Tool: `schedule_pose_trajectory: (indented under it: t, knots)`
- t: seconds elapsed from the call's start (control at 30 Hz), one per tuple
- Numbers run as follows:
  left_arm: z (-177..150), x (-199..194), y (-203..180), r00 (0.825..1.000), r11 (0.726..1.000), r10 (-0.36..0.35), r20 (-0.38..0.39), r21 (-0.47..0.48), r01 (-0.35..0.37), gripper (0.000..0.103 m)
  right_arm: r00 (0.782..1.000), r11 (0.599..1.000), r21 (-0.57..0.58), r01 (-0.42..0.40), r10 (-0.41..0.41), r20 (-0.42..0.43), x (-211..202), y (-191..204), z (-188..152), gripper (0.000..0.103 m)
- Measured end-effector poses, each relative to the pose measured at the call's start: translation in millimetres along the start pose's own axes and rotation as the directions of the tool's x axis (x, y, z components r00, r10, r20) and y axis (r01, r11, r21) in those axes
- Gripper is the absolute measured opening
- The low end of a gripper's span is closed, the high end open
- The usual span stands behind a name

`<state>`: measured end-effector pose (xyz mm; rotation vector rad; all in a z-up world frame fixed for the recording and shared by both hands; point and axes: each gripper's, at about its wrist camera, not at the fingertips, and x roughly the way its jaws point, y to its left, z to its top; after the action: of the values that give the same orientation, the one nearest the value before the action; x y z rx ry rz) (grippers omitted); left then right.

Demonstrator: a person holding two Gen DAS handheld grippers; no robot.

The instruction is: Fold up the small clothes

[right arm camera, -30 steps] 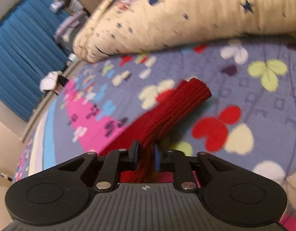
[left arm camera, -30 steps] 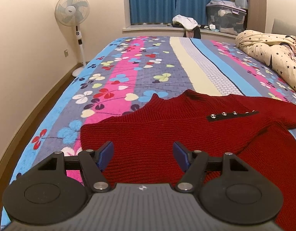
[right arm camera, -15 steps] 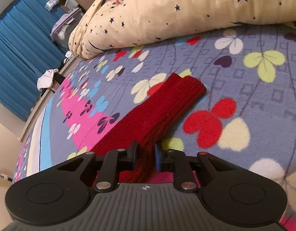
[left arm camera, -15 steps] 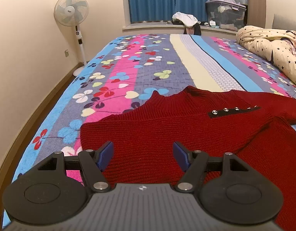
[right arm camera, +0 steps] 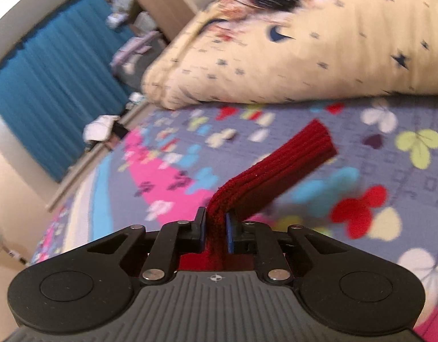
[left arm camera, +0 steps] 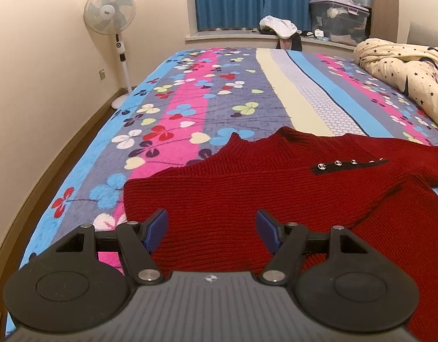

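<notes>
Pinching the ribbed cuff of the sleeve (right arm camera: 278, 176), the right gripper (right arm camera: 214, 235) has its pads pressed against the knit, lifting the cuff off the bedspread (right arm camera: 390, 148) so it can likely be carried back over the body of the red sweater (left arm camera: 247, 199). Spread wide and holding nothing, the left gripper (left arm camera: 212, 226) hovers over the sweater's near hem, probably ready to pin it; the sweater lies flat near the bedspread's near edge

Warm indoor light, even and soft on the left wrist view, sharp throughout, walls bowing at the fisheye edges; right wrist view smeared with motion blur, only the right gripper (right arm camera: 214, 229) crisp
</notes>
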<state>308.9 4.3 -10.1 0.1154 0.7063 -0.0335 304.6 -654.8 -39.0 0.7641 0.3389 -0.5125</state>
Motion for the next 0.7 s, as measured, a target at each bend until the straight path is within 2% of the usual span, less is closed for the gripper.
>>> schedule_pose_trajectory:
  t: [0.13, 0.23, 0.33, 0.43, 0.5, 0.53, 0.6, 0.63, 0.7]
  knots:
    - [3, 6, 13, 0.999, 0.998, 0.025, -0.032, -0.059, -0.026, 0.074, 0.995, 0.988, -0.117, -0.103, 0.103, -0.008, -25, 56, -14, 0.014]
    - [7, 5, 32, 0.998, 0.989, 0.03, -0.052, -0.146, -0.037, 0.074, 0.966, 0.932, -0.258, -0.255, 0.259, -0.02, -64, 121, -39, 0.014]
    - [11, 0, 49, 0.999, 0.976, 0.029, -0.046, -0.216, -0.039, 0.074, 0.91, 0.824, -0.397, -0.405, 0.407, -0.083, -105, 187, -86, 0.014]
    - [14, -5, 64, 0.998, 0.964, 0.037, -0.044, -0.262, -0.047, 0.074, 0.821, 0.661, -0.495, -0.564, 0.516, -0.245, -143, 241, -158, 0.014]
    - [15, -6, 75, 0.998, 0.951, 0.024, -0.051, -0.306, -0.038, 0.074, 0.742, 0.552, -0.497, -0.67, 0.499, -0.447, -151, 264, -219, 0.016]
    - [15, -7, 82, 0.998, 0.943, 0.013, -0.056, -0.331, -0.031, 0.074, 0.702, 0.515, -0.482, -0.709, 0.45, -0.552, -151, 270, -248, 0.017]
    - [14, -7, 92, 0.998, 0.926, -0.012, -0.067, -0.377, -0.014, 0.074, 0.627, 0.45, -0.468, -0.76, 0.323, -0.709, -149, 271, -292, 0.018]
    - [14, -7, 97, 0.997, 0.917, -0.025, -0.071, -0.399, -0.006, 0.074, 0.616, 0.428, -0.483, -0.764, 0.263, -0.742, -151, 267, -305, 0.018]
    - [13, -6, 105, 0.995, 0.896, -0.066, -0.075, -0.443, 0.027, 0.073, 0.618, 0.416, -0.503, -0.758, 0.21, -0.758, -157, 255, -303, 0.018]
